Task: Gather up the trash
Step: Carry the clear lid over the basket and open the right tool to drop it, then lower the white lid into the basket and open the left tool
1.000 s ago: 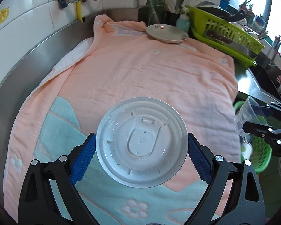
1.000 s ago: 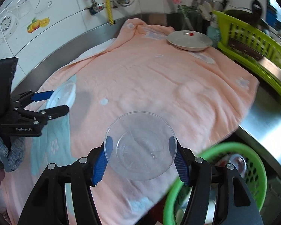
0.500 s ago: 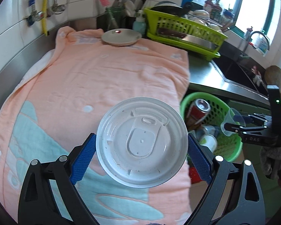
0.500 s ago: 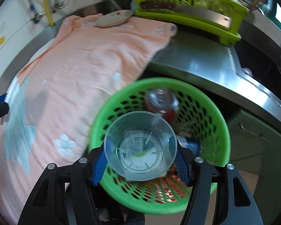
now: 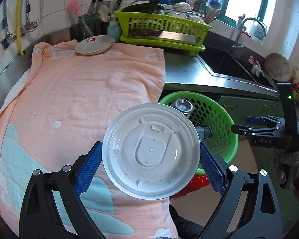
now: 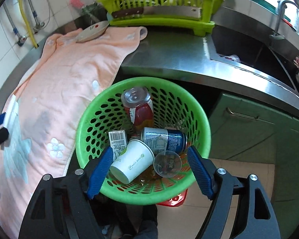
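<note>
Beside the towel-draped surface [image 5: 69, 99], the right tongs [image 6: 149, 171] stood open over the green basket [image 6: 205, 123], their clear cup [image 6: 167, 164] newly dropped inside; the left tongs [image 5: 150, 160] still gripped the white lid [image 5: 150, 153], next for the basket.

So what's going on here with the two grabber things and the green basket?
A person is clearing trash from a kitchen counter using two hand-held grippers. The left gripper is shut on a white plastic lid, held over the pink towel next to the green basket. The right gripper hangs open above that basket, where a clear plastic cup lies beside a paper cup, a blue can and a red bottle.
</note>
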The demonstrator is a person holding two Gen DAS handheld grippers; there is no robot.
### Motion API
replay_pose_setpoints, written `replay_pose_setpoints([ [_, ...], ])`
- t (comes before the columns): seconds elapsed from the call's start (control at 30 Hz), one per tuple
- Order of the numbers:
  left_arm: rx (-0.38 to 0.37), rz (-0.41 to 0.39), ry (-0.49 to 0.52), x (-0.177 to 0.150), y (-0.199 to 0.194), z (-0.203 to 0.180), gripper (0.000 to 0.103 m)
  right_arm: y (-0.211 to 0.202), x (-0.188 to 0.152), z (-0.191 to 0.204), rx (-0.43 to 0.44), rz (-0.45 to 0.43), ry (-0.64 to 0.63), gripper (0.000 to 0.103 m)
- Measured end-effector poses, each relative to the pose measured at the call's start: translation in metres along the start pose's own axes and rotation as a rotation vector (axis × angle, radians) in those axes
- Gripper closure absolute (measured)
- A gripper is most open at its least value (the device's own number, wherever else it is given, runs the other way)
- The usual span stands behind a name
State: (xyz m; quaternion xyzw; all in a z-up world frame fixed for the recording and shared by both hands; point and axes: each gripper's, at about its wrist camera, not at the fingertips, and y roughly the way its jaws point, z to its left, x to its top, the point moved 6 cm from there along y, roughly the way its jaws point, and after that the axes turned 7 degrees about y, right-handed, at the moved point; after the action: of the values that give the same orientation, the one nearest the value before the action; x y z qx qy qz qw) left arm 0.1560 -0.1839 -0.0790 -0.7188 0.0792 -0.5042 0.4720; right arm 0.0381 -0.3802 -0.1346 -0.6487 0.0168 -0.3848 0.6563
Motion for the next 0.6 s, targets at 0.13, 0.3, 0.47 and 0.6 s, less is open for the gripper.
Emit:
replay_pose_setpoints([
  [0.13, -0.022, 0.002, 0.016, 0.001, 0.001, -0.014, 0.011, -0.021, -0.005, -0.005, -0.017, -0.028, 0.024, 0.026],
  [0.3, -0.039, 0.026, 0.019, 0.001, 0.009, -0.030, 0.011, -0.042, -0.008, -0.011, -0.028, -0.064, 0.017, 0.020],
  [0.47, -0.025, 0.050, 0.010, 0.005, 0.025, -0.049, 0.011, -0.051, -0.002, -0.021, 0.000, -0.090, -0.005, 0.020],
  [0.6, -0.011, 0.078, -0.007, 0.009, 0.043, -0.062, 0.011, -0.055, 0.008, -0.031, 0.038, -0.102, -0.019, 0.020],
])
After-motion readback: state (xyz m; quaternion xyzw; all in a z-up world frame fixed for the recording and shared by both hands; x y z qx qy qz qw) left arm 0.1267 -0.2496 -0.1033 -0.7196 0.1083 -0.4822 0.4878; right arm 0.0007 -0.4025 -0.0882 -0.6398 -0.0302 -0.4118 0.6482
